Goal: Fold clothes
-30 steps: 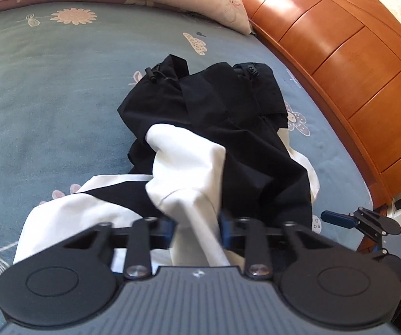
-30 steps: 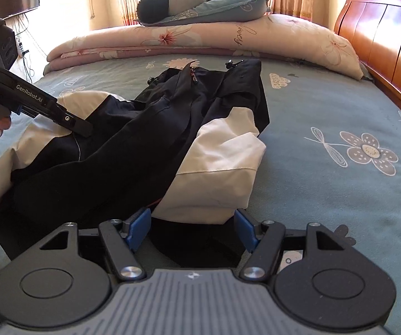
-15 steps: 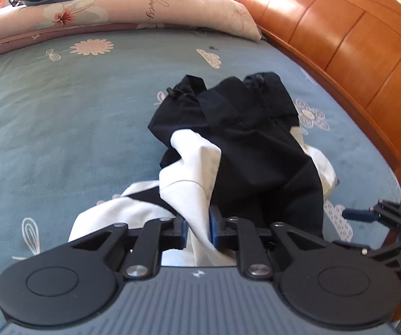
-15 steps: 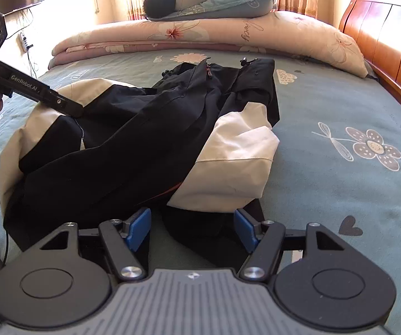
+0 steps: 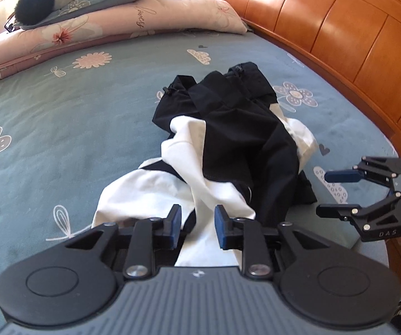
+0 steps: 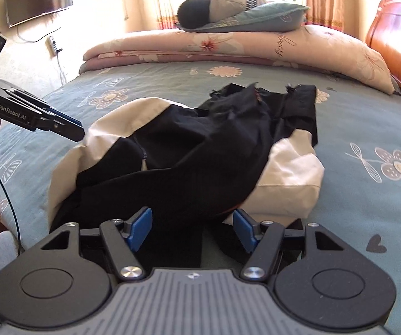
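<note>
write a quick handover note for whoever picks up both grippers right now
Left gripper: its jaws have just been opening. A strip of the jacket's white cloth runs between them, but the pads do not look clamped on it.
Right gripper: open, at the near black edge of the jacket, gripping nothing.
Jacket: black and white, lying in a crumpled heap in the middle of the bed.
Done: no neat fold shows yet.
Left: take hold of the jacket again, spread it flat on the bed, then fold it.
</note>
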Motion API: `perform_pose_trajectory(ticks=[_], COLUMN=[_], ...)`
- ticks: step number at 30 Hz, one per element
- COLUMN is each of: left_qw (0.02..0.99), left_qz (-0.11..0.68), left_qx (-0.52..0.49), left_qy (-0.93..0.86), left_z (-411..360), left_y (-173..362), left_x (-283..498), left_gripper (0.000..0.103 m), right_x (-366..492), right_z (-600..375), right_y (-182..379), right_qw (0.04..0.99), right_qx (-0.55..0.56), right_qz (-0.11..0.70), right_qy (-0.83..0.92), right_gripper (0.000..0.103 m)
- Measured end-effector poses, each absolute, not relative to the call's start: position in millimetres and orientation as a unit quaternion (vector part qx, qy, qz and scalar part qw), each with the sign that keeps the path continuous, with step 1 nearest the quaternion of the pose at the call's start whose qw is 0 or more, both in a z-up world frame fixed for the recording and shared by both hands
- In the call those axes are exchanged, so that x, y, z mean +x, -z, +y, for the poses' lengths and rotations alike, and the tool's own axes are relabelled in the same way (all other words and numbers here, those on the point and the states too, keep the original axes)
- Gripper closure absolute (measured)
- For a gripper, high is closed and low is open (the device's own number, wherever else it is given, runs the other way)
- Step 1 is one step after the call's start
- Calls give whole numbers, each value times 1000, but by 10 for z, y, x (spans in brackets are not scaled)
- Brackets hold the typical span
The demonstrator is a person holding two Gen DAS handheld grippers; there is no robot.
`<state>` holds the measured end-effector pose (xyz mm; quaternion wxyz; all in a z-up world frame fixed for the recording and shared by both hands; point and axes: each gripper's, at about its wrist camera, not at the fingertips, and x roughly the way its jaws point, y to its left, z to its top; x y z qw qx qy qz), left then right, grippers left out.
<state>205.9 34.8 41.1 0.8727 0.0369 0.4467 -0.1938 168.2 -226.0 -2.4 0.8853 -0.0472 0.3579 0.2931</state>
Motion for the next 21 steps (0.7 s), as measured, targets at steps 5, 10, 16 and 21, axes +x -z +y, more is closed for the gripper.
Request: perform_pose_trajectory(ticks=[5,10,16,21], left_qw=[873,877,879,878], left_qz=[443,437,433,427], left_qx=[48,53,47,15], left_qy=[199,191,197,216], left_z=[301,263,220,193], left_y=[-426,-439,-466,-460], left_x=[1956,1886,1842,1833], left_gripper=[78,78,74,51], right_x=[1613,1551,1509,1493], right_z=[-2196,-2225,-2290,-2349], right_y=[-55,-107,-140,-127], right_qw=[886,889,892,894], right_qx=[-57,-61,-63,-57], right_qz=[352,348,347,349], right_qy=[-296,-291,-282,-277], right_gripper=[38,38,38,38])
